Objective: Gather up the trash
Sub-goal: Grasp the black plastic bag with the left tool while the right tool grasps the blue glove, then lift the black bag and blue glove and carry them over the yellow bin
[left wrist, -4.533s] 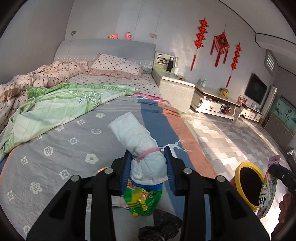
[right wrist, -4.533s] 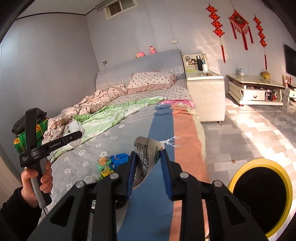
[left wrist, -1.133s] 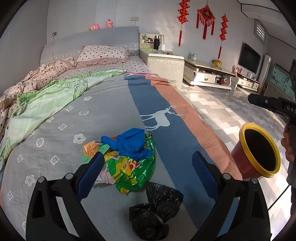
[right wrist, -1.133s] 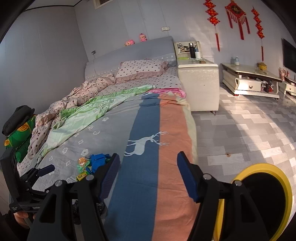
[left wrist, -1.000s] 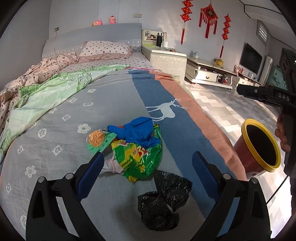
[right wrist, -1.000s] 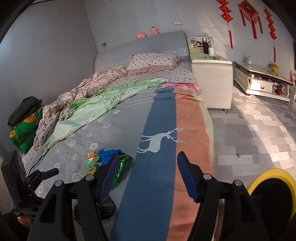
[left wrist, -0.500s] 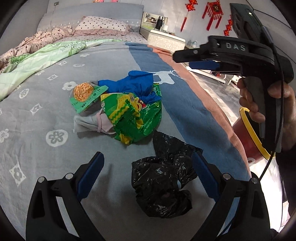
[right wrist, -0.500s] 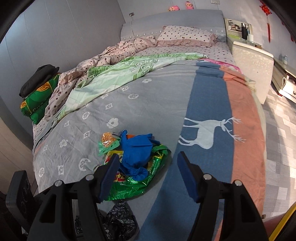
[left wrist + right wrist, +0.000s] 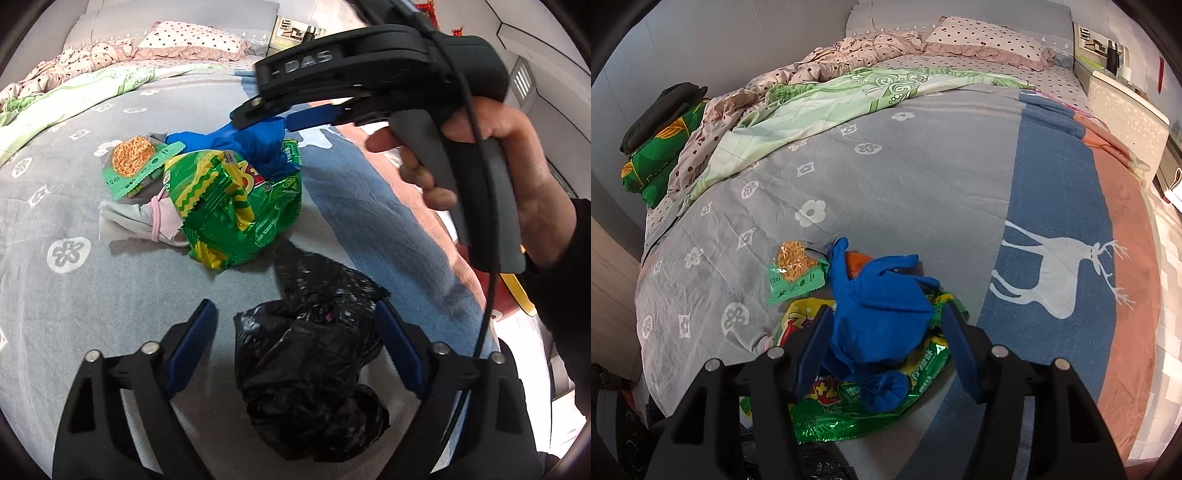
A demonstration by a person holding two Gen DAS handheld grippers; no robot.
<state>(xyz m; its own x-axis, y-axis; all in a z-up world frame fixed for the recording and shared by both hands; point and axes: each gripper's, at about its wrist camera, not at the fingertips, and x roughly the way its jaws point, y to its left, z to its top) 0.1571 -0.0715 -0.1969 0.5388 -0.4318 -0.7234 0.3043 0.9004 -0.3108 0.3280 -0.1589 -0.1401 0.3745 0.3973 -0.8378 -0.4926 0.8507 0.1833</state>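
Note:
A pile of trash lies on the grey bedspread [image 9: 66, 314]. My left gripper [image 9: 295, 325] is open, its jaws on either side of a crumpled black plastic bag [image 9: 310, 373]. Beyond it lie a green snack bag [image 9: 236, 214], a noodle packet [image 9: 136, 166] and a rolled white cloth with a pink band [image 9: 140, 221]. My right gripper [image 9: 886, 328] is open, its jaws straddling a blue glove [image 9: 879, 310] that lies on the green snack bag [image 9: 849, 413]. The right gripper's body [image 9: 376, 74] hangs over the pile in the left wrist view.
A yellow-rimmed bin [image 9: 521, 295] peeks out on the floor at the right, behind the hand. A green quilt [image 9: 820, 107], pillows [image 9: 982, 37] and folded green bedding [image 9: 661, 147] lie further up the bed. A white nightstand [image 9: 1123, 103] stands beside it.
Both grippers have come down close over the trash pile. The left one now straddles the black bag and the right one the blue glove. Both stay open.

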